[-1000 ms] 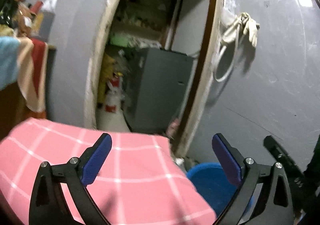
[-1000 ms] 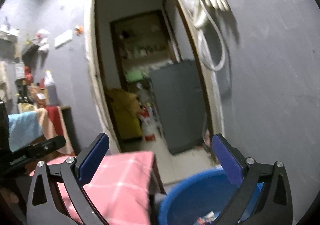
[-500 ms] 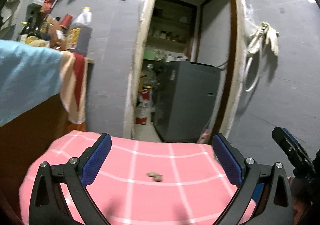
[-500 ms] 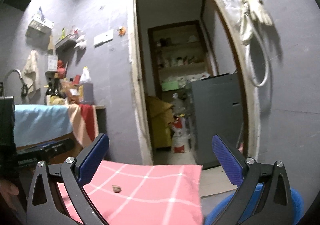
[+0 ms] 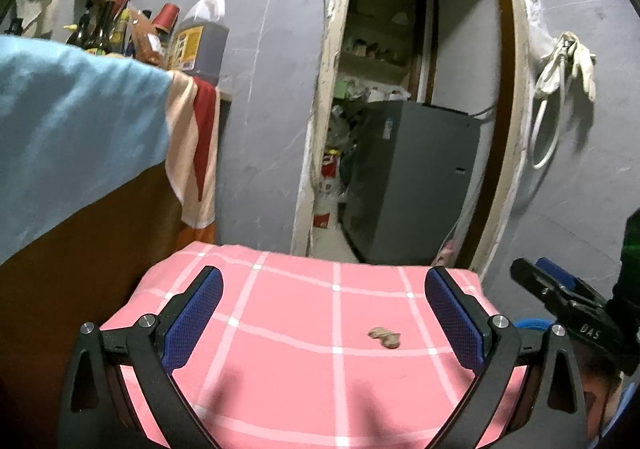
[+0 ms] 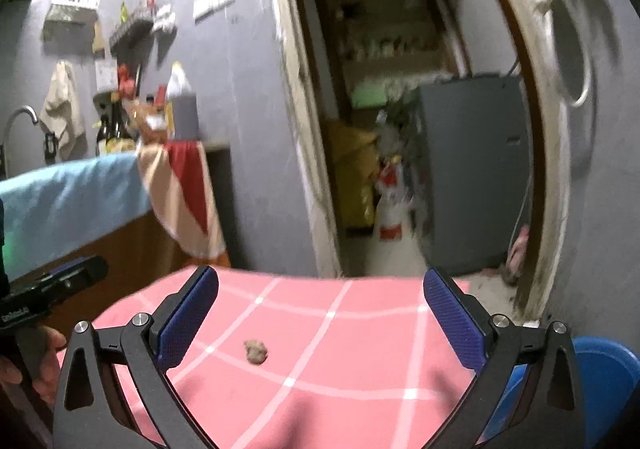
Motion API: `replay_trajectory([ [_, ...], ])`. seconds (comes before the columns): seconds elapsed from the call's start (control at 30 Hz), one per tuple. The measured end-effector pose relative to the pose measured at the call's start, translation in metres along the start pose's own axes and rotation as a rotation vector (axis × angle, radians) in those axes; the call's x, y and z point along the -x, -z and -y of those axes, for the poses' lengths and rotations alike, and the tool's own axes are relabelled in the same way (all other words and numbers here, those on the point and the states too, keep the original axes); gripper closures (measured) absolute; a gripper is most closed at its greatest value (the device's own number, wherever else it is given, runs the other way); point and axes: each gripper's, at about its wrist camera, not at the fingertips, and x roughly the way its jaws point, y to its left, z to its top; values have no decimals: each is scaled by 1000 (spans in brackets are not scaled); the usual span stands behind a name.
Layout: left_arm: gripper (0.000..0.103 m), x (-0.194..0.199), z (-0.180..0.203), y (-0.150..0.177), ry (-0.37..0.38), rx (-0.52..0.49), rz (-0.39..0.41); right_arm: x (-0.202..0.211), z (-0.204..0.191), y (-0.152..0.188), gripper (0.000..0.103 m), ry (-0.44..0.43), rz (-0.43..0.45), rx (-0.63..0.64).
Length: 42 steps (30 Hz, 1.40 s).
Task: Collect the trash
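A pink checked cloth is seen spread flat below both grippers, filling the lower frame; its near edge is cut off by the picture border. A grey fridge is seen ahead through the doorway, partly hidden by the door frame. A blue tub is glimpsed low to the right of the right gripper, mostly hidden behind its finger, contents not visible. The left gripper is held released, jaws spread wide with nothing between them; the right gripper likewise is spread wide and empty. The right gripper's body is caught at the right edge of the left view, partly cut off. A small brown scrap lies on the cloth, ahead of the left gripper toward its right finger, ahead of the right gripper toward its left finger, touched by neither. Its long axis runs roughly left-right in the left view; the right view is motion-blurred, so its shape and what it is cannot be told.
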Motion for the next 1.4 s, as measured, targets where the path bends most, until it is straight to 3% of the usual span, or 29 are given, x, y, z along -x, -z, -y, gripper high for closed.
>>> replay_trajectory([
  [0.23,4,-25,-20,6,-55,30,-94,-49,-11,6,0,-26,-253,19],
  [0.4,4,-41,-29,10,-89,45,-169,-83,-18,18,20,-78,-436,15],
  [0.47,4,-48,-32,12,-95,54,-205,-94,-22,23,34,-99,-496,19],
  [0.6,4,-59,-39,17,-96,81,-271,-108,-38,32,50,-141,-592,78],
  [0.8,4,-68,-44,21,-89,117,-335,-119,-50,44,63,-182,-680,138],
  [0.9,4,-70,-43,23,-84,120,-359,-122,-50,46,73,-185,-697,133],
  [0.97,4,-73,-40,24,-79,115,-372,-123,-48,45,87,-198,-699,125],
  [1.13,4,-79,-30,25,-66,75,-400,-118,-46,43,87,-194,-679,126],
  [1.4,5,-95,0,31,-4,-38,-456,-102,-20,42,87,-118,-654,127],
])
